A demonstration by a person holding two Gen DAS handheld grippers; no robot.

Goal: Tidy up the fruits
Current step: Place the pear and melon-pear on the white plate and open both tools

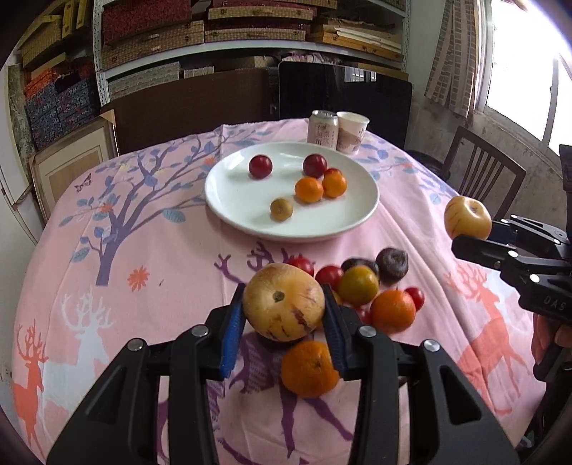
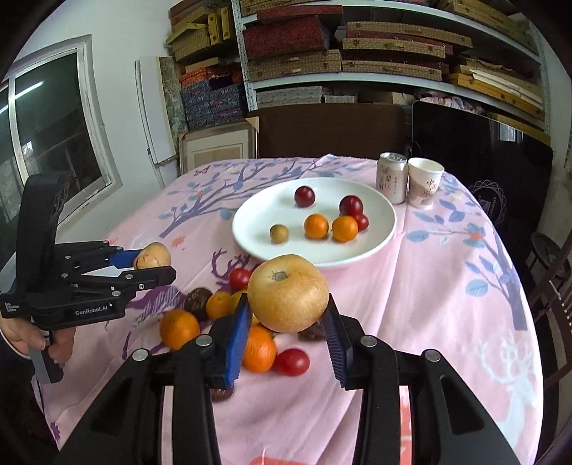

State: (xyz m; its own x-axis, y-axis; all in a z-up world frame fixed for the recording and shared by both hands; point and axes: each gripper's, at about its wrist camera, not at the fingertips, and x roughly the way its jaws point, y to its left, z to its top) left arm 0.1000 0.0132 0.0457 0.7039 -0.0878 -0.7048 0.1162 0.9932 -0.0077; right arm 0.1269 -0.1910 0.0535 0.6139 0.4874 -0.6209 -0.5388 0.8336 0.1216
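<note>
My left gripper [image 1: 284, 304] is shut on a large yellow streaked fruit [image 1: 284, 302] and holds it above a loose pile of fruit [image 1: 361, 286] on the tablecloth. My right gripper [image 2: 287, 307] is shut on a second yellow fruit [image 2: 287, 293], also lifted; it shows at the right of the left wrist view [image 1: 467, 217]. A white plate [image 1: 228, 214] farther back holds two oranges [image 1: 309, 189], red plums [image 1: 260, 166] and a small brown fruit [image 1: 281, 209]. The pile has oranges [image 2: 178, 329], red tomatoes [image 2: 291, 362] and dark passion fruits [image 2: 197, 302].
A drink can [image 1: 323, 130] and a paper cup [image 1: 352, 131] stand just behind the plate. A wooden chair [image 1: 482, 171] is at the table's right. Shelves of boxes [image 1: 250, 32] fill the back wall. The pink tablecloth [image 1: 125, 232] covers the round table.
</note>
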